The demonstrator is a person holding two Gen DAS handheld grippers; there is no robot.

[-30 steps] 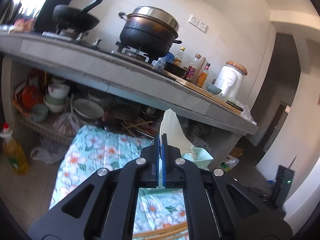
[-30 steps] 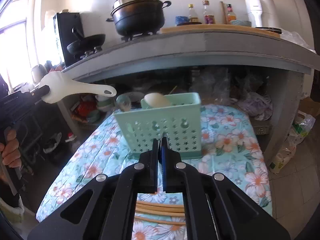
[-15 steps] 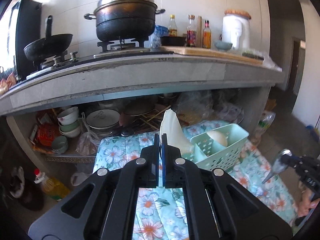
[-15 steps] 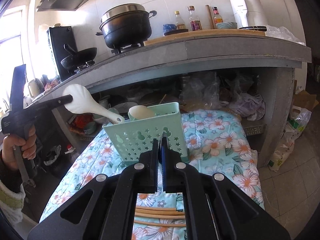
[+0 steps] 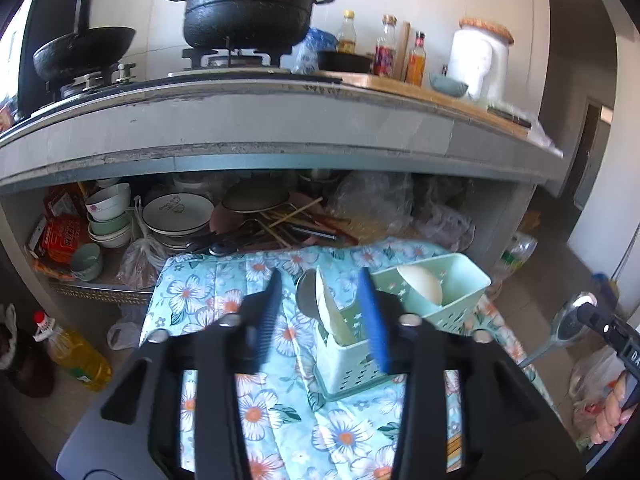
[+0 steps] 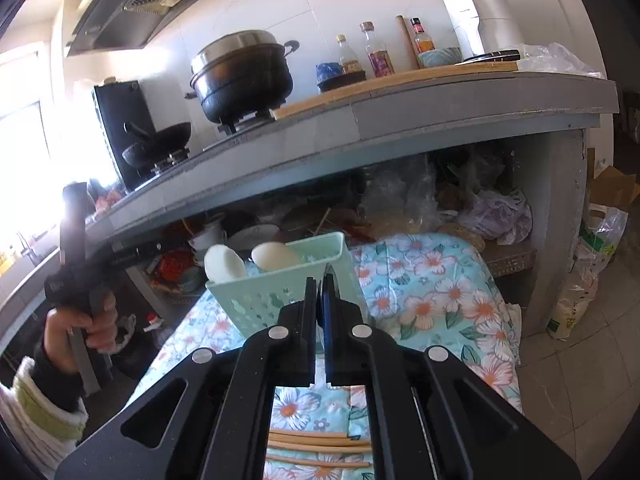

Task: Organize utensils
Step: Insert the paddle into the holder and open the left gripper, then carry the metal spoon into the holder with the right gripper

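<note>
Nearest in the right wrist view, wooden chopsticks (image 6: 316,446) lie across a floral cloth (image 6: 440,300) that covers the low surface; the right gripper (image 5: 588,314) has its jaws pressed together, pinching the bowl of a metal spoon (image 5: 570,326), whose handle slants down to the left in the left wrist view. The left gripper (image 5: 320,316) hangs over the same cloth with its jaws opening and nothing between the pads; a white rice paddle (image 5: 330,312) stands just beyond them in the near compartment of a mint-green utensil caddy (image 5: 460,292), with a metal spoon bowl just behind it; a second white spoon (image 5: 420,284) leans in the farther compartment. The caddy sits on the cloth, its perforated wall facing the right gripper. A hand (image 6: 86,320) in a dark sleeve grips the left tool's handle. Behind the cloth, an open shelf under the counter (image 5: 280,120) is crammed with stacked bowls (image 5: 110,216), plates and plastic bags; a bottle of yellow oil (image 5: 76,354) stands on the tiled floor. On the counter a black pot (image 5: 248,8) and a wok (image 5: 84,48) sit on a gas stove, beside sauce bottles and a white appliance; white tiled wall behind.
</note>
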